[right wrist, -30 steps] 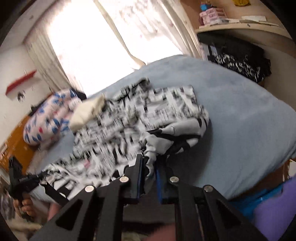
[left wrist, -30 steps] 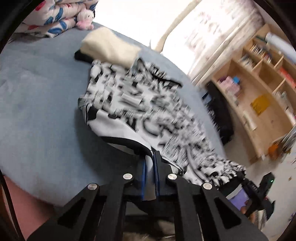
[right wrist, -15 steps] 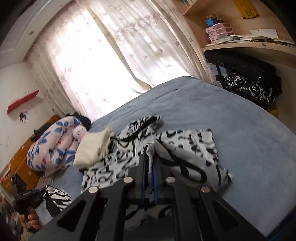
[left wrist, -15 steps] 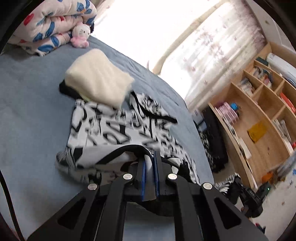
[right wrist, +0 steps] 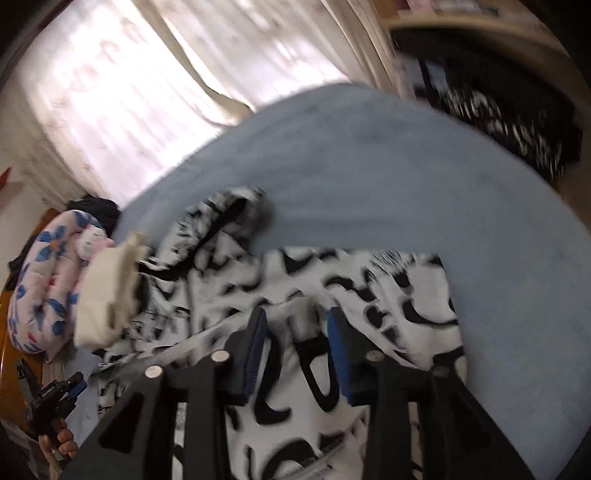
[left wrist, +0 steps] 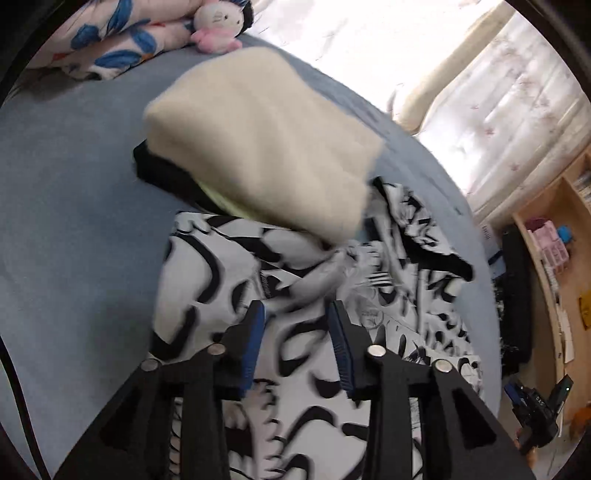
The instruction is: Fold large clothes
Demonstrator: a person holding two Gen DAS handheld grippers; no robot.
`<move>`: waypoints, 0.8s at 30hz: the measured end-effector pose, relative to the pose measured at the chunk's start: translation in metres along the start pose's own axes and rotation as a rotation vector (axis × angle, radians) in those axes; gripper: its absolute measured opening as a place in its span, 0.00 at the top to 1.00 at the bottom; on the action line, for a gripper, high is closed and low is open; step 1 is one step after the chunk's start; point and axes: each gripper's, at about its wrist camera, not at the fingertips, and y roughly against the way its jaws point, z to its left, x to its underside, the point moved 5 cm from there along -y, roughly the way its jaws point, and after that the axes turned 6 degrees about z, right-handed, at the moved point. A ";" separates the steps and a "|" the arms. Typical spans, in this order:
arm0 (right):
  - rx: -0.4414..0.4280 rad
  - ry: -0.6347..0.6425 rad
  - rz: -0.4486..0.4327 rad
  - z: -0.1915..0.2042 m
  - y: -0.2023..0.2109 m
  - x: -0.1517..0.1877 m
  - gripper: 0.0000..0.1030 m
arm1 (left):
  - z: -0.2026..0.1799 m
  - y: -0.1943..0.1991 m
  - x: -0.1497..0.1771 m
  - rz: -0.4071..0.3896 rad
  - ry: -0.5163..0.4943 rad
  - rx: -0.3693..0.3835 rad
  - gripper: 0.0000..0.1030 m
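A black-and-white patterned garment (left wrist: 207, 273) lies spread on the blue bed (left wrist: 66, 221), its near part folded over itself. My left gripper (left wrist: 297, 325) hovers just above it with jaws opening; a loose ridge of cloth lies between the blue pads (left wrist: 255, 339) and is not pressed. In the right wrist view the same garment (right wrist: 406, 295) runs under my right gripper (right wrist: 297, 326). Its jaws are opening too, around a raised crease that they do not pinch. Both views are motion-blurred.
A folded cream garment (left wrist: 266, 140) on a dark one sits at the garment's far edge. Behind are a floral quilt (left wrist: 110, 37) and a plush toy (left wrist: 218, 26). Wooden shelves (left wrist: 565, 258) stand right. A hand holds a black device (right wrist: 51, 398) off the bed.
Both grippers carried the garment's edge across the bed toward the cream stack, folding it over. Their jaws, shut on cloth before, now stand apart and the cloth lies loose.
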 end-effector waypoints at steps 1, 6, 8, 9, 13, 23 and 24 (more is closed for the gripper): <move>0.006 0.002 0.016 -0.006 -0.006 0.002 0.63 | 0.004 -0.002 -0.001 0.005 -0.011 -0.004 0.63; 0.044 0.041 0.119 -0.030 -0.043 0.009 0.59 | 0.007 -0.022 -0.001 0.063 -0.166 -0.051 0.54; 0.045 0.051 0.159 -0.032 -0.056 0.011 0.59 | 0.002 -0.036 0.001 0.105 -0.228 -0.070 0.54; 0.045 0.055 0.176 -0.032 -0.062 0.011 0.59 | -0.001 -0.045 0.001 0.123 -0.254 -0.087 0.54; 0.023 0.074 0.211 -0.026 -0.083 0.006 0.51 | -0.014 -0.071 0.000 0.169 -0.318 -0.110 0.53; 0.108 0.179 0.185 -0.016 -0.089 0.019 0.84 | -0.043 -0.097 0.017 0.151 -0.493 -0.239 0.91; 0.126 0.192 0.160 -0.016 -0.081 0.025 0.87 | -0.046 -0.092 0.022 0.128 -0.518 -0.273 0.95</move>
